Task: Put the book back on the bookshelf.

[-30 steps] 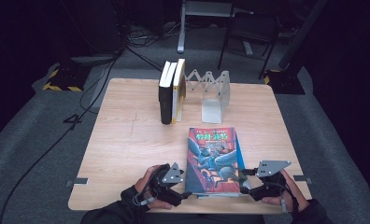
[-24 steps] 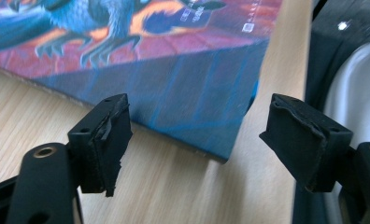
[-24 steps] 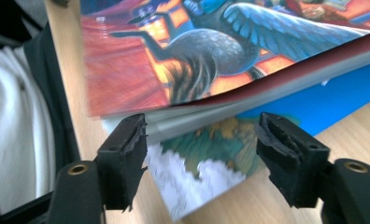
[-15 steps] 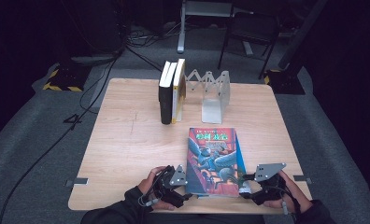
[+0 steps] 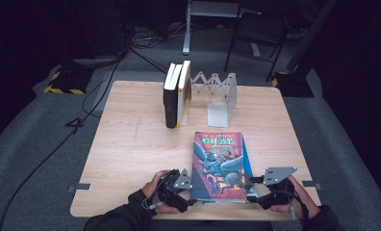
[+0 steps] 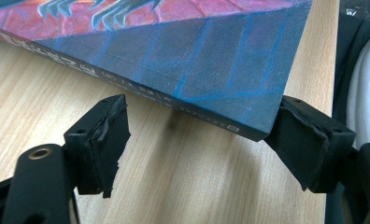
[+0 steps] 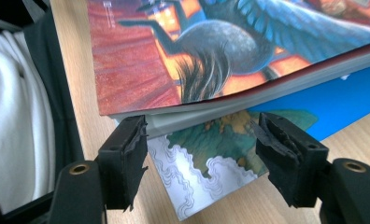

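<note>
While the illustrated paperback book point(image 5: 221, 166) lies flat on the wooden table point(image 5: 131, 144), in the lower centre of the high view, its long axis runs from the near table edge toward the top of the frame, so that its two long sides face the two hands. The left gripper point(image 5: 187, 185) sits just beside the book's lower-left corner and the right gripper point(image 5: 252, 187) just beside its lower-right corner; both stand about equally near, one at each flank, each pointing inward at the book. In the left gripper view the jaws are spread, with the book's dark spine corner point(image 6: 248, 126) between them: the right-hand pad seems to touch the corner, the left-hand pad stands clear of the spine. In the right gripper view the jaws are likewise spread, bracketing the fore-edge point(image 7: 211, 112) where the cover lifts slightly above the page block; the left-hand pad sits at the corner, and neither pad visibly presses. A loose printed sheet or flap point(image 7: 206, 172) shows beneath the book there. At the upper centre of the high view, well apart, two upright books point(image 5: 176, 94) lean beside a metal accordion bookend point(image 5: 217, 94). The coming move probably depends on this side-on approach: each gripper meets a long edge near the lower end.
</note>
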Demonstrator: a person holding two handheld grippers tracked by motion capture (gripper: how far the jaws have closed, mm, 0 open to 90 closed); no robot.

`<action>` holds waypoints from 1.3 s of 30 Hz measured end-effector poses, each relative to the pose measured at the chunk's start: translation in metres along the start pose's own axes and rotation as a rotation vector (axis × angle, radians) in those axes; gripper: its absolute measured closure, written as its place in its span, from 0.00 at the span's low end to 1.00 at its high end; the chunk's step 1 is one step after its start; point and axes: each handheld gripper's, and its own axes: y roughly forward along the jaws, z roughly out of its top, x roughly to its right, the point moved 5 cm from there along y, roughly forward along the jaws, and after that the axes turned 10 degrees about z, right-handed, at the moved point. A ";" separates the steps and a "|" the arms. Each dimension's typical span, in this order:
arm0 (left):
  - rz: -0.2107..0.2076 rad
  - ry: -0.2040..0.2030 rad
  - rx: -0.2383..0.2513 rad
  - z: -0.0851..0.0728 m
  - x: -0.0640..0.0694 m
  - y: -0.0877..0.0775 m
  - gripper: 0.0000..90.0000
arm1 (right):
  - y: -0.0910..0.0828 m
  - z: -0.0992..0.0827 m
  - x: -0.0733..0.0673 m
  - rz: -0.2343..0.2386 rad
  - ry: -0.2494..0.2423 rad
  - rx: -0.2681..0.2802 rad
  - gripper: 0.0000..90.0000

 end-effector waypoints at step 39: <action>0.133 -0.124 -0.008 0.000 -0.073 0.027 0.32 | 0.018 0.015 0.035 0.023 0.232 0.071 0.24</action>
